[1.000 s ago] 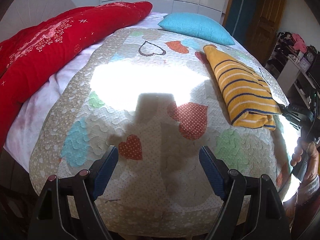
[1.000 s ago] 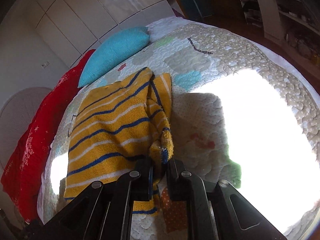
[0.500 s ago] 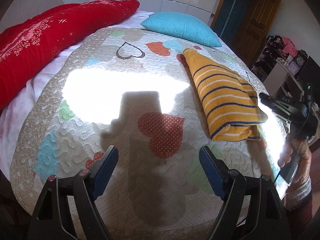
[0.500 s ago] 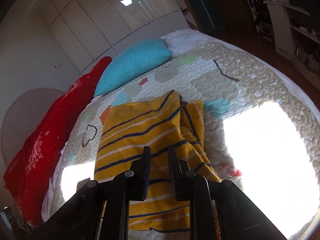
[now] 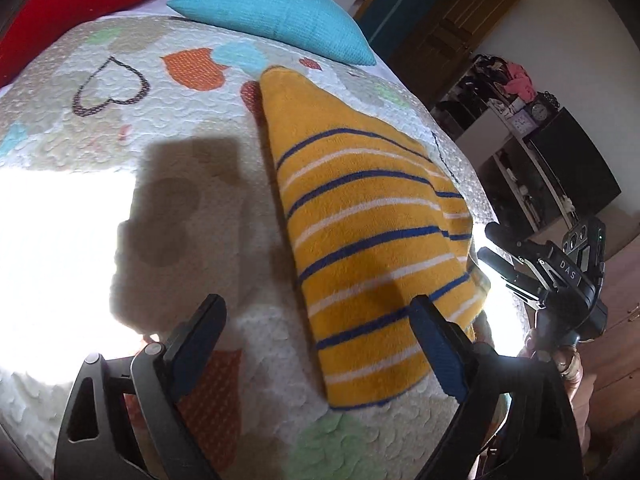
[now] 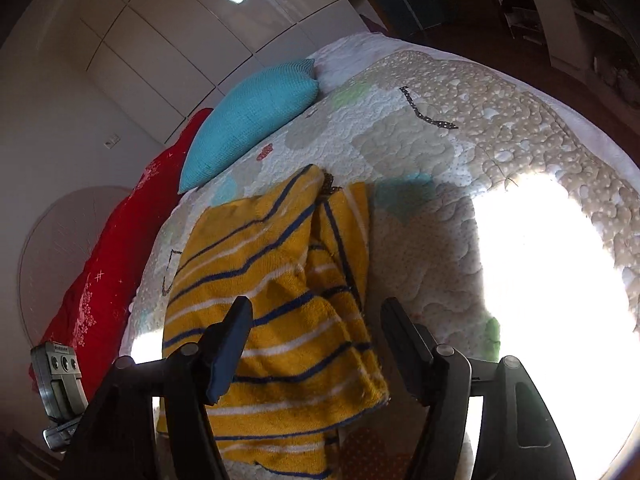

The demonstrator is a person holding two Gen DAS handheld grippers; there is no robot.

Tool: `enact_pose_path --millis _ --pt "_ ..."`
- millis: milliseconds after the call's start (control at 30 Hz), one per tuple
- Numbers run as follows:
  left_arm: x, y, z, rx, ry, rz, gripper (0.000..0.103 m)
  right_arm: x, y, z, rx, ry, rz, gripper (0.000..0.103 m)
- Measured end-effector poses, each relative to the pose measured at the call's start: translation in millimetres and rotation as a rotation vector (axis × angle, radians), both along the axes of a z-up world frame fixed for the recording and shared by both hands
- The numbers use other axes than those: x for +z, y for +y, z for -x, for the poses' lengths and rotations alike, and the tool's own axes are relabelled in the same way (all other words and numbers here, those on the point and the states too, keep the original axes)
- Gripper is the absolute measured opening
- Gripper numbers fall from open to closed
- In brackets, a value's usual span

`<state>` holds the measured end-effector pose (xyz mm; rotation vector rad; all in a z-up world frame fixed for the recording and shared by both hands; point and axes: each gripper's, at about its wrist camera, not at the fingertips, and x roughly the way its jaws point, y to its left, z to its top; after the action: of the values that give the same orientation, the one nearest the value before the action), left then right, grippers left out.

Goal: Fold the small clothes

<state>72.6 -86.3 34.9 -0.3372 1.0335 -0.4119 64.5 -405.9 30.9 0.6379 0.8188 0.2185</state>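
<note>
No containers near the bed except an open shelf unit, beyond the bed's far right corner, w/ clutter: pink cloth, a small clock, dark box; contents otherwise too small to read. Surface = bed w/ quilted heart-print cover, strong sun patches blowing out parts of it. Yellow striped garment lies folded on the quilt, right of bed centre, narrow end pointing at the teal pillow by the headboard end; nr edge close to the bed's front-right corner. Red blanket runs along the bed's left side, past the pillow. White wardrobe doors behind the headboard end, wooden door right of the pillow. Left gripper: jaws wide & opening, nothing held; right finger over the garment's nr edge, left finger over bare quilt. Right gripper: jaws opening, garment's folded edge lies between them but pads aren't pressing it. It sits at the garment's right side in left wrist view, hand below it partly visible. Nothing blocks the garment.
</note>
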Motion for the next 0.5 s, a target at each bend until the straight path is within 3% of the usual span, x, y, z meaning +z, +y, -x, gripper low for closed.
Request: enact_pose_path --millis 133,167,200,233,267,333,433,500 --pt "-28 -17 -36 -0.049 0.100 0.082 0.093 -25 1 -43 0.061 0.070 -0.121 0.072" --pt "-28 -23 -38 -0.055 0.104 0.067 0.093 -32 7 -50 0.083 0.076 -0.153 0.072" --pt "-24 -29 -39 -0.081 0.096 0.045 0.088 -35 13 -55 0.096 0.069 -0.167 0.066" --pt "-19 -34 -39 -0.115 0.096 0.041 0.055 -36 18 -59 0.113 0.065 -0.186 0.055" --pt "-12 -36 -39 -0.112 0.099 -0.001 0.045 -37 25 -63 0.142 0.080 -0.255 0.042" --pt "10 -29 -40 -0.117 0.069 -0.004 0.033 -27 31 -64 0.157 0.054 -0.338 0.038" --pt "46 -17 -39 -0.095 0.009 -0.019 0.033 -3 33 -54 0.176 -0.027 -0.379 0.036" --pt "56 -14 -31 -0.101 -0.018 -0.044 0.038 4 35 -41 0.176 -0.069 -0.344 0.036"
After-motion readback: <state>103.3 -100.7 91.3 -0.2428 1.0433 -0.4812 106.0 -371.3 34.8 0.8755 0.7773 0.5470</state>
